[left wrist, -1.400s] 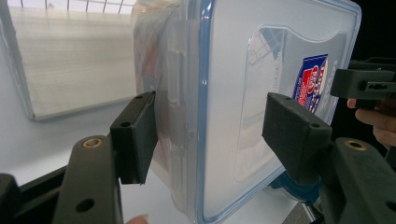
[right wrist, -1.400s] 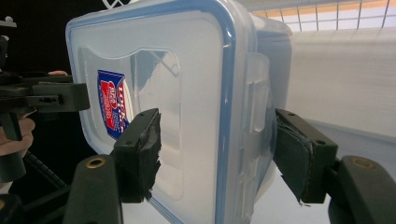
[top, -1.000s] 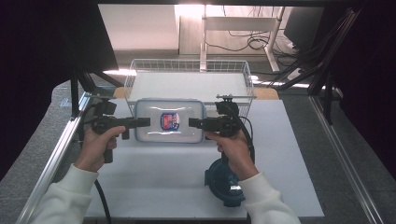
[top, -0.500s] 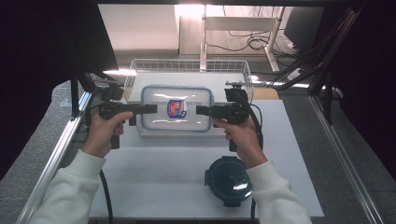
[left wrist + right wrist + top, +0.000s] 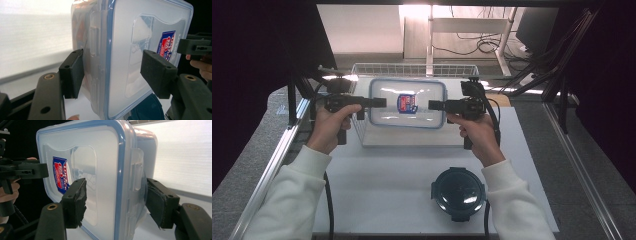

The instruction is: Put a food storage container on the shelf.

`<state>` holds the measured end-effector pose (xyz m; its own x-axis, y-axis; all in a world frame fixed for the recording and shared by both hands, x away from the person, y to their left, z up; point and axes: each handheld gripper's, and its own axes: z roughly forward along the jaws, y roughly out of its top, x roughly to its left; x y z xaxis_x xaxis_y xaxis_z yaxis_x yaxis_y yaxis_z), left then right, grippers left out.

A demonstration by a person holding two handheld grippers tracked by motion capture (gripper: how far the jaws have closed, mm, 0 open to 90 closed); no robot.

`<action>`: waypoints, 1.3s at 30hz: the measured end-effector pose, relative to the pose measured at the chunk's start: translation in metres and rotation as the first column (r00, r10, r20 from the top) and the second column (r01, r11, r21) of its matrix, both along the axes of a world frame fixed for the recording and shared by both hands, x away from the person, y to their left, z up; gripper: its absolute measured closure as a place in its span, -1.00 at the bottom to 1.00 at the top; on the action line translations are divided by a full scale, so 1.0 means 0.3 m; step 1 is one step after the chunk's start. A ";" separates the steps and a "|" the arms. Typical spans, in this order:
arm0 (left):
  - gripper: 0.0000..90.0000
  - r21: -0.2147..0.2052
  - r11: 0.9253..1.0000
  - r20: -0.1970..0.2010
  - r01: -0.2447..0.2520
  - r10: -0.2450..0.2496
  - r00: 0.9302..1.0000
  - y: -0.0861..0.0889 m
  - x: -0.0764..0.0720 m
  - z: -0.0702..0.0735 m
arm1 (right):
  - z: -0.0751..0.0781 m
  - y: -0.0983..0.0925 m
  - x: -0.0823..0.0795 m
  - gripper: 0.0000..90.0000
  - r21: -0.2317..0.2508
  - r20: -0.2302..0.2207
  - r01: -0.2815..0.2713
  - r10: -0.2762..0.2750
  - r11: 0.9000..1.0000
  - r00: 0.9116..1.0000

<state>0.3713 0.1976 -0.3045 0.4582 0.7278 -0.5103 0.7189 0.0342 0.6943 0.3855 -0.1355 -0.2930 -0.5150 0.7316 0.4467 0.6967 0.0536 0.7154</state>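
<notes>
Left claw (image 5: 379, 102) and right claw (image 5: 435, 105), level and facing inward, each clamped on one end of the lidded container (image 5: 408, 104)

In front of me, a round dark teal lid (image 5: 458, 192) lies flat on the white table (image 5: 387, 185), near its front edge. A wire basket (image 5: 362, 70) stands at the far side. Beyond the table I see what may be a desk frame (image 5: 472, 30), with cables (image 5: 477, 47) on the floor.
</notes>
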 end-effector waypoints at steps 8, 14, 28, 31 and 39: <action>-0.18 -0.007 1.000 0.007 0.006 -0.006 1.000 -0.015 0.046 0.034 | 0.044 -0.016 0.038 -0.20 -0.006 0.009 0.003 -0.003 1.000 1.000; -0.18 -0.007 1.000 0.006 0.001 -0.001 1.000 -0.026 0.090 0.055 | 0.063 -0.026 0.083 -0.20 -0.004 0.011 0.001 -0.001 1.000 1.000; -0.18 -0.004 1.000 0.000 0.000 0.000 1.000 -0.037 0.180 0.076 | 0.092 -0.042 0.182 -0.20 -0.007 0.009 -0.006 0.006 1.000 1.000; -0.18 0.007 1.000 -0.013 -0.004 0.004 1.000 -0.036 0.201 0.069 | 0.079 -0.041 0.210 -0.20 0.003 0.000 -0.014 0.014 1.000 1.000; -0.18 0.001 1.000 -0.048 -0.020 0.020 0.999 -0.033 0.252 0.025 | 0.023 -0.040 0.282 -0.20 0.016 -0.045 -0.020 0.020 1.000 0.999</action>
<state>0.4469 0.1875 -0.2969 0.4184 0.7370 -0.5308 0.7506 0.0485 0.6589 0.4702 -0.1476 -0.2861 -0.5083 0.7140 0.4814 0.7274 0.0568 0.6839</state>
